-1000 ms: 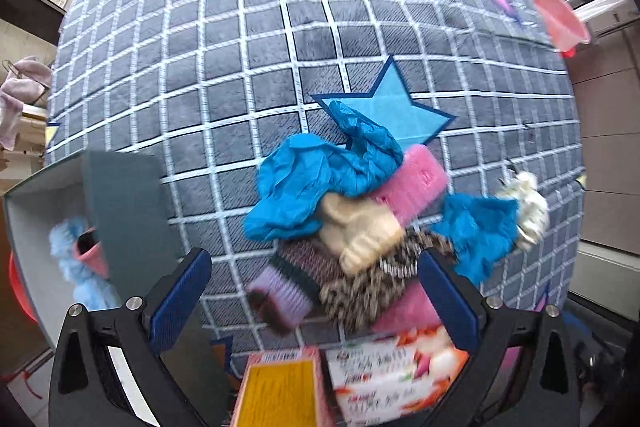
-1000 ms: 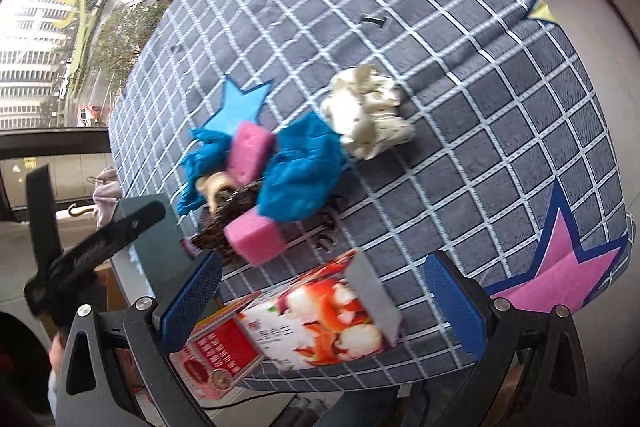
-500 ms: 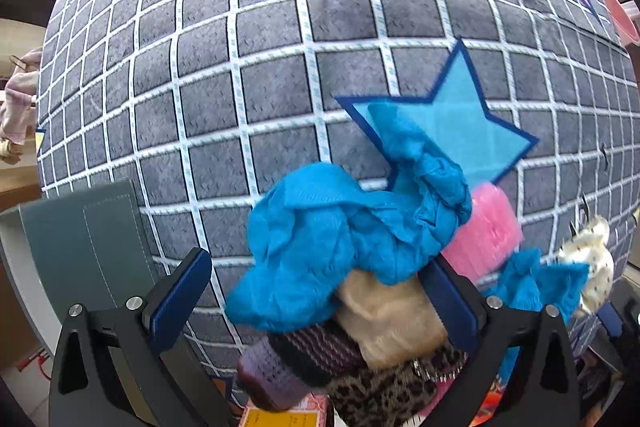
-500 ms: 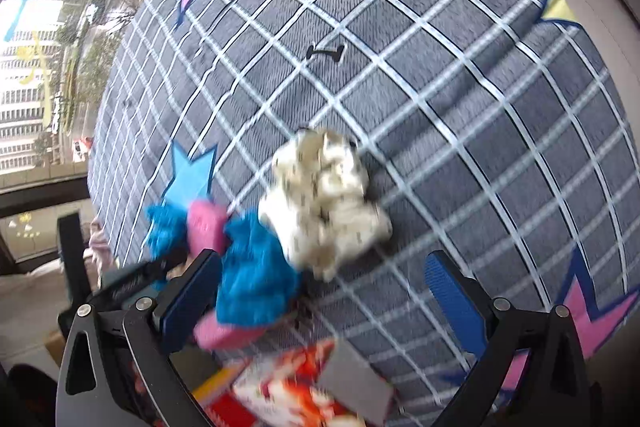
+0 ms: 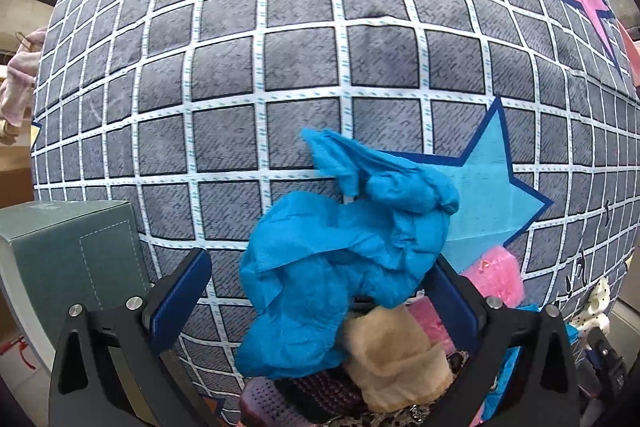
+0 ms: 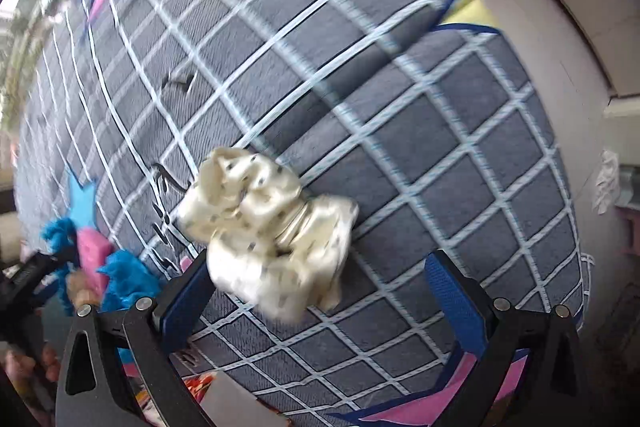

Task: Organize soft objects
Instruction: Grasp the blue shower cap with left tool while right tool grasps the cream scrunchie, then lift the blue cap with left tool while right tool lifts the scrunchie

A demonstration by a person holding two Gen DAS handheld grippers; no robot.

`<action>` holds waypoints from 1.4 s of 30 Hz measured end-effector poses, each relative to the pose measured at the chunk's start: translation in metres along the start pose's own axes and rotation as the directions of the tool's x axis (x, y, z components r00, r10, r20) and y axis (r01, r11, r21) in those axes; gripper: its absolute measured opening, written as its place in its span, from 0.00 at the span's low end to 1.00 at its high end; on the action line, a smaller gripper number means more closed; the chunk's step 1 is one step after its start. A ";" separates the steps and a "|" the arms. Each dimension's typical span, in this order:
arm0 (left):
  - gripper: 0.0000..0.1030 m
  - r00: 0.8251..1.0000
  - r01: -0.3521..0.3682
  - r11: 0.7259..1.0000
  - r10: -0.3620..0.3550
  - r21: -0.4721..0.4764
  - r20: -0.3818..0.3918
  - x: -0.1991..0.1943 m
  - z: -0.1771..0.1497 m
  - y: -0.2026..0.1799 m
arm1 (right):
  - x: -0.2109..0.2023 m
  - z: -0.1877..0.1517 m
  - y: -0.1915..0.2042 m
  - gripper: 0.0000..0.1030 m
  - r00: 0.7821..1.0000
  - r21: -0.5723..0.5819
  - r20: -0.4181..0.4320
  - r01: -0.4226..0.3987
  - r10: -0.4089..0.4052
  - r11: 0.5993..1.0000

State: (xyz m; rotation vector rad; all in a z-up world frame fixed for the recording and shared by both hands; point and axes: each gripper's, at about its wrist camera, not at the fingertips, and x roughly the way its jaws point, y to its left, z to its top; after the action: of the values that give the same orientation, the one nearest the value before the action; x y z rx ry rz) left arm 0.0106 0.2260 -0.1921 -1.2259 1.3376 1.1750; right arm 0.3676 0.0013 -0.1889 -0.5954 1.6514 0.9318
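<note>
Straddling a crumpled blue cloth (image 5: 344, 259) atop a pile of soft items, the left gripper (image 5: 316, 291) sits wide open, apparently lined up to grab it. The right gripper (image 6: 320, 291), also open, frames a cream dotted scrunchie (image 6: 268, 227) lying on the checked tablecloth (image 6: 400, 107).

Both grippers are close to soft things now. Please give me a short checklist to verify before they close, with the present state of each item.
1. Left gripper open: ok.
2. Blue cloth between its fingers: ok.
3. Only the cloth is there: not ok, the beige piece lies under it, also between the fingers.
4. Right gripper open: ok.
5. Cream scrunchie centred: not ok, it sits toward the left finger.
6. Green box open to receive: cannot tell.
</note>
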 end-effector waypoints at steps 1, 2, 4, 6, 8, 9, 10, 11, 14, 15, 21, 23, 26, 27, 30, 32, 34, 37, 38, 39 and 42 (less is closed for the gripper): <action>1.00 1.000 -0.001 1.000 0.001 0.003 -0.005 0.002 0.002 -0.003 | -0.002 -0.001 0.001 0.99 1.000 -0.021 0.001 -0.014 0.014 1.000; 1.00 1.000 -0.002 1.000 0.002 0.005 -0.009 0.003 0.003 -0.004 | -0.005 -0.001 0.004 0.99 1.000 -0.058 0.007 -0.015 0.015 0.998; 1.00 1.000 -0.006 1.000 0.006 0.011 -0.016 0.005 0.004 -0.009 | -0.007 -0.004 0.015 0.99 0.999 -0.136 0.042 0.013 -0.007 0.991; 1.00 1.000 -0.009 1.000 0.009 0.018 -0.024 0.007 0.005 -0.012 | -0.004 -0.005 0.029 0.99 0.998 -0.189 0.054 0.031 -0.022 0.982; 1.00 0.999 -0.017 0.999 0.018 0.029 -0.034 0.011 0.007 -0.016 | 0.003 -0.005 0.038 0.99 0.996 -0.228 0.068 0.064 -0.050 0.972; 1.00 0.999 -0.017 0.999 0.018 0.031 -0.034 0.013 0.007 -0.018 | 0.008 -0.004 0.041 0.99 0.995 -0.247 0.075 0.089 -0.072 0.965; 1.00 0.999 -0.009 1.000 0.010 0.028 -0.030 0.013 0.008 -0.018 | 0.011 -0.003 0.044 0.99 0.994 -0.255 0.075 0.100 -0.083 0.962; 1.00 1.000 -0.003 1.000 0.004 0.029 -0.030 0.013 0.009 -0.019 | 0.017 -0.003 0.045 0.99 0.993 -0.261 0.072 0.107 -0.092 0.959; 1.00 0.999 0.016 0.999 -0.015 0.030 -0.032 0.016 0.012 -0.017 | 0.028 -0.006 0.050 0.99 0.988 -0.285 0.076 0.150 -0.133 0.947; 1.00 0.999 0.035 0.999 -0.035 0.017 -0.039 0.019 0.011 -0.012 | 0.029 -0.007 0.049 0.99 0.986 -0.300 0.086 0.163 -0.144 0.940; 1.00 0.996 0.073 0.997 -0.074 -0.015 -0.048 0.028 0.013 0.005 | 0.039 -0.020 0.060 0.99 0.978 -0.334 0.096 0.209 -0.187 0.919; 1.00 0.996 0.073 0.997 -0.074 -0.017 -0.043 0.029 0.010 0.005 | 0.041 -0.023 0.060 1.00 0.978 -0.328 0.094 0.207 -0.186 0.922; 1.00 0.997 0.072 0.997 -0.073 -0.018 -0.036 0.033 0.000 0.003 | 0.043 -0.014 0.064 1.00 0.977 -0.318 0.100 0.209 -0.186 0.925; 1.00 0.996 0.072 0.997 -0.073 -0.021 -0.042 0.034 -0.004 0.003 | 0.045 -0.012 0.063 1.00 0.977 -0.319 0.097 0.209 -0.188 0.925; 1.00 0.997 0.068 0.997 -0.069 -0.030 -0.033 0.031 -0.011 0.001 | 0.051 -0.002 0.066 1.00 0.979 -0.319 0.075 0.206 -0.192 0.925; 0.95 0.998 0.065 0.998 -0.066 -0.027 -0.015 0.027 -0.016 -0.004 | 0.051 0.004 0.066 1.00 0.979 -0.322 0.056 0.205 -0.198 0.924; 0.72 0.998 0.067 0.998 -0.067 -0.001 0.017 0.018 -0.022 -0.010 | 0.048 0.008 0.067 0.92 0.978 -0.328 0.064 0.208 -0.198 0.921; 0.13 0.997 0.059 0.994 -0.064 0.093 0.051 0.003 -0.027 -0.028 | 0.034 0.007 0.073 0.52 0.978 -0.372 0.105 0.208 -0.182 0.905; 0.13 0.996 0.067 0.991 -0.073 0.113 0.053 -0.001 -0.029 -0.032 | 0.032 0.007 0.075 0.42 0.979 -0.389 0.107 0.200 -0.172 0.899; 0.13 0.994 0.065 0.990 -0.075 0.121 0.075 -0.006 -0.030 -0.034 | 0.030 0.008 0.075 0.38 0.982 -0.398 0.100 0.188 -0.161 0.898; 0.13 0.985 0.069 0.988 -0.090 0.138 0.148 -0.025 -0.037 -0.038 | 0.024 0.012 0.071 0.30 0.988 -0.379 0.093 0.147 -0.120 0.914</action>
State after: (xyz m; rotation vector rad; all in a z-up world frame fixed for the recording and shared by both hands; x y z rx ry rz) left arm 0.0484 0.1899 -0.1657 -1.0620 1.2200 1.0840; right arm 0.3124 0.0531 -0.1939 -0.9214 1.3531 1.1721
